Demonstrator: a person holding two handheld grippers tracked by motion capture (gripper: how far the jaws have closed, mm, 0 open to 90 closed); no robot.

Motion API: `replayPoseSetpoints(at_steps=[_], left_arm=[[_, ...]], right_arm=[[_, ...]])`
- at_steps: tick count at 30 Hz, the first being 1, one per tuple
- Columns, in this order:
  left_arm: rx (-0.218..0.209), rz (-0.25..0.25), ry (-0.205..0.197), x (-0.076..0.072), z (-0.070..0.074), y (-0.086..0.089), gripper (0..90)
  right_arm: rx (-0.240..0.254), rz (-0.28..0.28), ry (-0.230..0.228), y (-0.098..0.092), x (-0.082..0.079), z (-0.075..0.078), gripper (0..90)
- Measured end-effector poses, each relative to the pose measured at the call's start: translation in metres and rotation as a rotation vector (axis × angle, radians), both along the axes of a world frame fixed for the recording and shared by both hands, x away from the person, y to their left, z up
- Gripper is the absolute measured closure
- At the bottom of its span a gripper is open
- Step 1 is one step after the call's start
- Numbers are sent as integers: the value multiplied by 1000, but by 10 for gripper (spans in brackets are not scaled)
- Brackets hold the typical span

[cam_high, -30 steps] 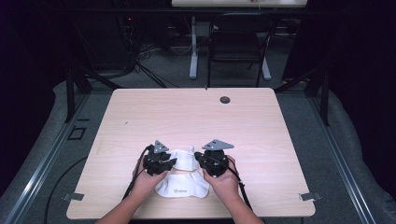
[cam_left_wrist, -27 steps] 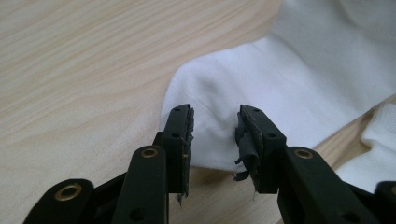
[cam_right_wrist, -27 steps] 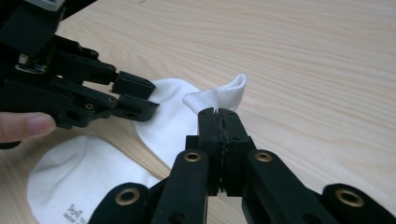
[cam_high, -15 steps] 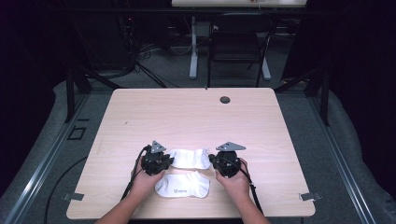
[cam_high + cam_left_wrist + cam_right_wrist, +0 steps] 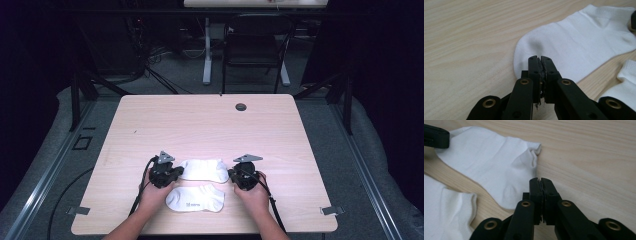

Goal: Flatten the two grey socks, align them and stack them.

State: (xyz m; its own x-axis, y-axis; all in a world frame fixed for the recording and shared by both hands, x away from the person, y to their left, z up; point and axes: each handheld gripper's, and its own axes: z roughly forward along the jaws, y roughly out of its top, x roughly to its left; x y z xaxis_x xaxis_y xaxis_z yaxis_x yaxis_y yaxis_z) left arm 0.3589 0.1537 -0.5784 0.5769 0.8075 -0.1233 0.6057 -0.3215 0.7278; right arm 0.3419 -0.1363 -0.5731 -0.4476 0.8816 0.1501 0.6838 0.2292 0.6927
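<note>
**A:** Talk me through it. Where's the sock?

**B:** I've got 2 white socks on the table [image 5: 200, 125]. The far sock [image 5: 204, 170] is the one I'm working on. It lies flat with its long axis running left to right, straight across between my 2 grippers. The near sock [image 5: 195, 198] sits just beside it, closer to me, and nothing is touching it.

**A:** Left side?

**B:** The left gripper [image 5: 178, 173] is at the rounded toe end. In the left gripper view its jaws are pressed together right over the sock's edge. I can't tell whether any fabric is caught between them.

**A:** And the right?

**B:** The right gripper [image 5: 234, 176] is at the cuff end, also pressed together. In the right gripper view its tips sit just beside the cuff, over bare wood, and they're pinching nothing.

**A:** So what decides the next move?

**B:** The sock lies inward from both tips, so each hand is the nearer one for its own end. My judgement is that the right gripper needs to spread and slide in toward the cuff.
</note>
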Motion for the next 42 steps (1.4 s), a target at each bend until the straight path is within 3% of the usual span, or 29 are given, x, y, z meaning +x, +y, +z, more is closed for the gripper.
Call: replayPoseSetpoints(at_steps=[3,7,8,10,13,15,20,29,35,42], left_arm=[[-13,5,2,-1,1,1,878],[-20,1,0,-2,3,1,880],[-19,-2,1,-2,3,1,880],[-18,-4,0,-2,3,1,881],[-18,-6,-2,-2,3,1,881],[-17,-10,3,-2,2,1,881],[-15,-17,7,-2,1,2,880],[-11,-15,6,-5,-2,5,879],[-18,-8,13,-5,-1,7,863],[-51,17,-11,-3,8,14,745]], right_arm=[[29,-20,-19,-5,0,4,820],[63,-28,-58,-8,-4,15,821],[80,1,-95,-4,-7,21,829],[97,36,-114,1,-9,24,829],[91,75,-111,10,-8,23,809],[34,94,-125,21,-2,16,774],[-15,65,-43,21,11,-2,748],[0,55,-30,17,10,-7,789],[2,56,-20,18,10,-6,756],[10,77,-35,17,8,2,720]])
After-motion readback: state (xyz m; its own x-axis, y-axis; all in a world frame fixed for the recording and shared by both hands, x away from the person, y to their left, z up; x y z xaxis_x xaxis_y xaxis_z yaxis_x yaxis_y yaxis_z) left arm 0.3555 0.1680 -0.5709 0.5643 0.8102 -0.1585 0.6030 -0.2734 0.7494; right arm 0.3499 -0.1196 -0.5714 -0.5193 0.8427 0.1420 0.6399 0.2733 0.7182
